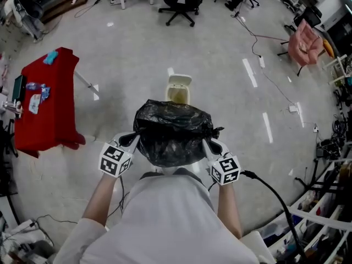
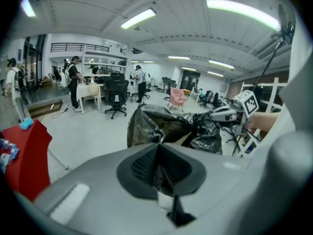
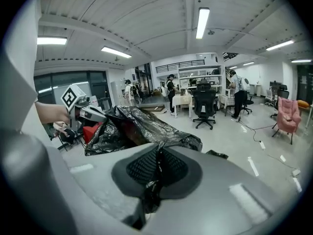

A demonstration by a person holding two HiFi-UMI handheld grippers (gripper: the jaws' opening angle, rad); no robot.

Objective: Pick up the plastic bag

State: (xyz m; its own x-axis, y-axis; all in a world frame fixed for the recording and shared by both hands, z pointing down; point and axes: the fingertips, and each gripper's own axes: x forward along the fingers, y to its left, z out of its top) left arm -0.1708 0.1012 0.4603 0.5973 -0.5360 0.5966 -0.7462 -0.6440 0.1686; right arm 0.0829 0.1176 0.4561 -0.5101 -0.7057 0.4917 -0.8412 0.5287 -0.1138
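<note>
A black plastic bag [image 1: 173, 133] hangs in the air in front of me, full and crinkled, over the floor. My left gripper [image 1: 133, 138] is shut on the bag's left rim, and in the left gripper view the black film [image 2: 161, 126] runs into the closed jaws. My right gripper [image 1: 208, 143] is shut on the right rim, and the bag [image 3: 132, 129] stretches away from the pinched film in the right gripper view. The bag's mouth is held stretched between the two grippers.
A small cream bin [image 1: 178, 89] with its lid up stands on the floor just beyond the bag. A red-draped table [image 1: 47, 100] with small items is at the left. Office chairs [image 1: 180, 1], cables [image 1: 258, 37] and shelving [image 1: 324, 219] ring the open floor.
</note>
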